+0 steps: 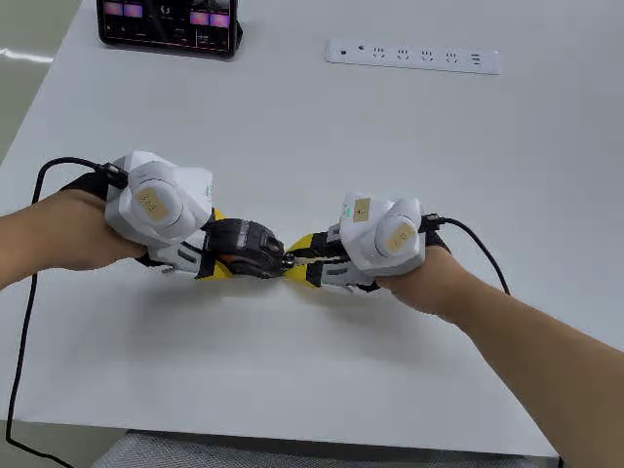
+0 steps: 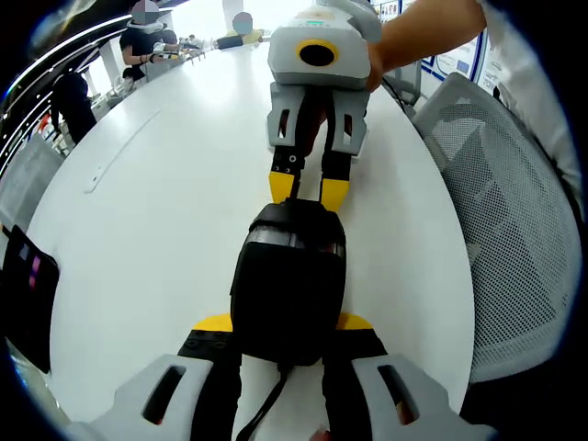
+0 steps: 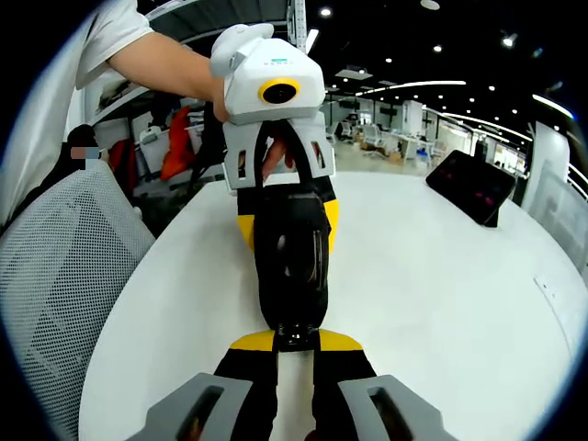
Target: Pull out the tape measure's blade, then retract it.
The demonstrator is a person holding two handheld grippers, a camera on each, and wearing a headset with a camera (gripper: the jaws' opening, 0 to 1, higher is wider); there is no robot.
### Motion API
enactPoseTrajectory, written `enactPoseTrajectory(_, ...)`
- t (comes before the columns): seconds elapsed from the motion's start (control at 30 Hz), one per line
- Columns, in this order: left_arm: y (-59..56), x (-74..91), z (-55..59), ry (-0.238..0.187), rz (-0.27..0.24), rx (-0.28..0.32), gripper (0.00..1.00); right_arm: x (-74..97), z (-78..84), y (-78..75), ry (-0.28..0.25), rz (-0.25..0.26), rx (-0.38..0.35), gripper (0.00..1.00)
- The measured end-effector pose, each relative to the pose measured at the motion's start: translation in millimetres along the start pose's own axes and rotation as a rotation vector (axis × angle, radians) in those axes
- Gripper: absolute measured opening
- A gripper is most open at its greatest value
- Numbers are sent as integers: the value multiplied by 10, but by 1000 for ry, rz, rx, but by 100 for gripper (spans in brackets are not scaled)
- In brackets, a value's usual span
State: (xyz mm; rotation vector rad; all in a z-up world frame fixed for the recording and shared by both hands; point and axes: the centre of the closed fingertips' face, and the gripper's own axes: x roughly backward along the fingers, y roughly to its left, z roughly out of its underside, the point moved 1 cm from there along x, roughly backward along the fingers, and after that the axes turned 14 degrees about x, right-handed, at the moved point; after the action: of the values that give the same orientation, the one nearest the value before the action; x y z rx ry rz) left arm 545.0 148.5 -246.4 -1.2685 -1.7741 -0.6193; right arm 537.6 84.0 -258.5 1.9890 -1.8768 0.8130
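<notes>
My left claw [image 2: 283, 323] is clamped across the chunky black plastic tape measure case [image 2: 288, 276], down near the white table [image 1: 390, 127]. Its mouth points straight at my right claw [image 3: 296, 342], which is pinched narrow on the small hook [image 3: 295, 333] at the blade's tip. The claws meet nose to nose on one line, so I judge the pull should run straight back rightward along that axis while the left holds firm.

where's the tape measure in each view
head view: tape measure just below centre
left gripper view: tape measure centre, gripped in the jaws
right gripper view: tape measure centre, its front end between the jaws
shared landmark: black tablet top left, left edge, upper right
</notes>
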Motion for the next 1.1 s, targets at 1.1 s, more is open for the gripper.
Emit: enactPoseTrajectory(1.1, 13, 1, -10, 5, -2, 10, 29, 246, 138, 5, 29, 8, 21, 9)
